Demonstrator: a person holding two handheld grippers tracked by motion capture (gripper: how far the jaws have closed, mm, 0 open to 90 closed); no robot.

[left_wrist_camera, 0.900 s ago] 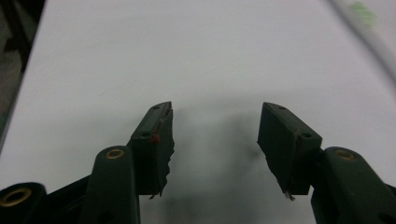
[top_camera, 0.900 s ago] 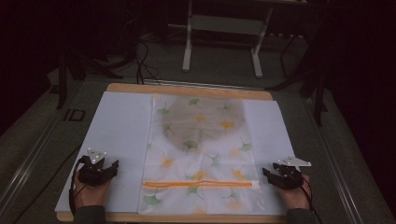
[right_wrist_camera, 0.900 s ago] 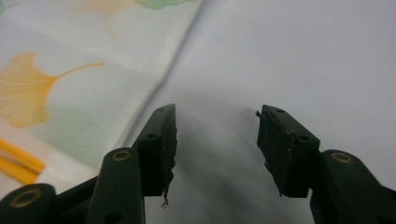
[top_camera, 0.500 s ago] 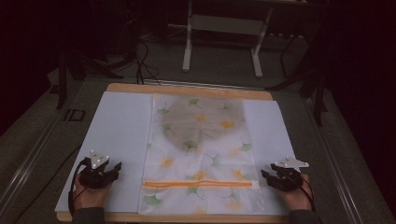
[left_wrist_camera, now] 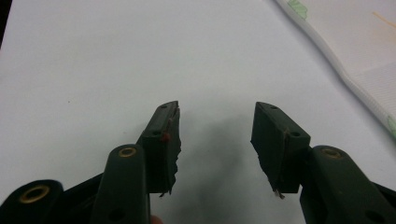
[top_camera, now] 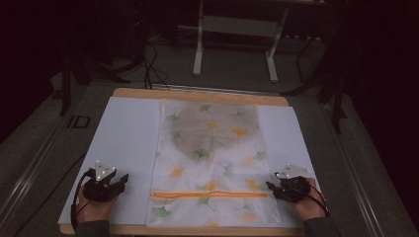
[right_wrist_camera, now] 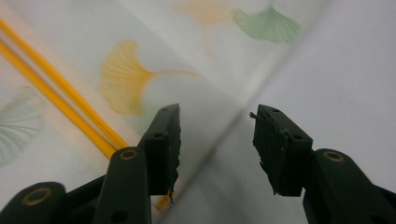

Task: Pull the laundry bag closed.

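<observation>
1. Pillowcase (top_camera: pixel 212 165) with a ginkgo-leaf print lies flat in the middle of a white mat (top_camera: pixel 126 148) on the wooden table (top_camera: pixel 197 94), running from the far edge to the near one.
2. It looks light, thin and limp. I judge it will sag and crease once lifted, so a pinch at one edge or corner suits it better than a grab at the middle.
3. Left gripper (top_camera: pixel 114 181) rests on the bare mat, well left of the cloth's near left side. Its jaws stand wide apart with nothing between them.
4. Across the cloth, green and orange leaves scatter over white. A greyer patch (top_camera: pixel 215 131) covers the far half, perhaps something inside. Two orange stripes (top_camera: pixel 207 194) cross the near end.
5. Right gripper (top_camera: pixel 274 188) sits just at the cloth's near right edge, close to the stripes. Its jaws are spread and straddle the border (right_wrist_camera: pixel 224 135) without pressing on it, a good place to grip.
</observation>
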